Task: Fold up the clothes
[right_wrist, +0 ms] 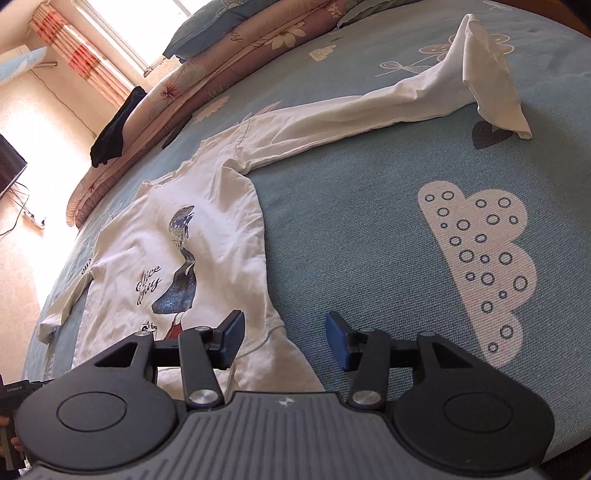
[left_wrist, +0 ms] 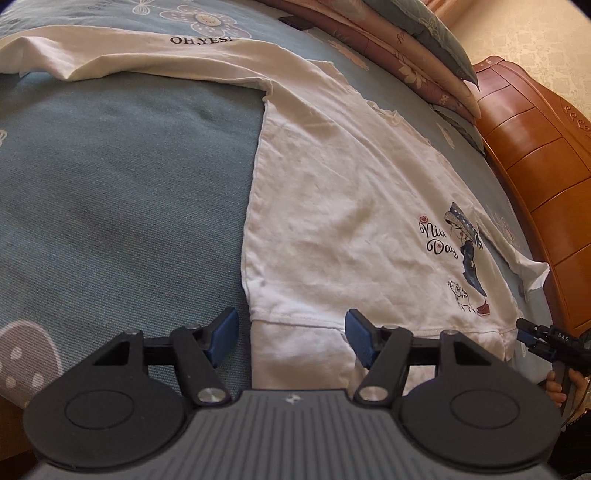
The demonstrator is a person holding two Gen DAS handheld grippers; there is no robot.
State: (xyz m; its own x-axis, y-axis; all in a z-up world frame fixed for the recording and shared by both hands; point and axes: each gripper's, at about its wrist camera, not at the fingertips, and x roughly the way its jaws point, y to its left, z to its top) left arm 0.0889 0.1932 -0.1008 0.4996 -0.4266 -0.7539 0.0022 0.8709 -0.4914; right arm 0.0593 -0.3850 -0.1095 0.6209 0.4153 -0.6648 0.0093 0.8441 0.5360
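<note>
A white long-sleeved shirt (left_wrist: 332,206) with a printed girl figure lies spread face up on a blue patterned bedspread (left_wrist: 110,192). My left gripper (left_wrist: 291,338) is open and straddles the shirt's hem at its left bottom corner. One sleeve with "OH,YES!" lettering (left_wrist: 199,38) stretches away to the far left. In the right wrist view the same shirt (right_wrist: 177,258) lies left of centre, its other sleeve (right_wrist: 369,114) reaching far right with the cuff folded over. My right gripper (right_wrist: 284,338) is open over the other bottom corner of the hem. It also shows at the left view's edge (left_wrist: 532,336).
Folded quilts and pillows (left_wrist: 406,48) are stacked along the far side of the bed. An orange wooden footboard (left_wrist: 535,177) borders the bed on the right. A dark garment (right_wrist: 114,125) lies on the quilts. A curtained window (right_wrist: 122,33) and a dark screen (right_wrist: 9,166) are beyond.
</note>
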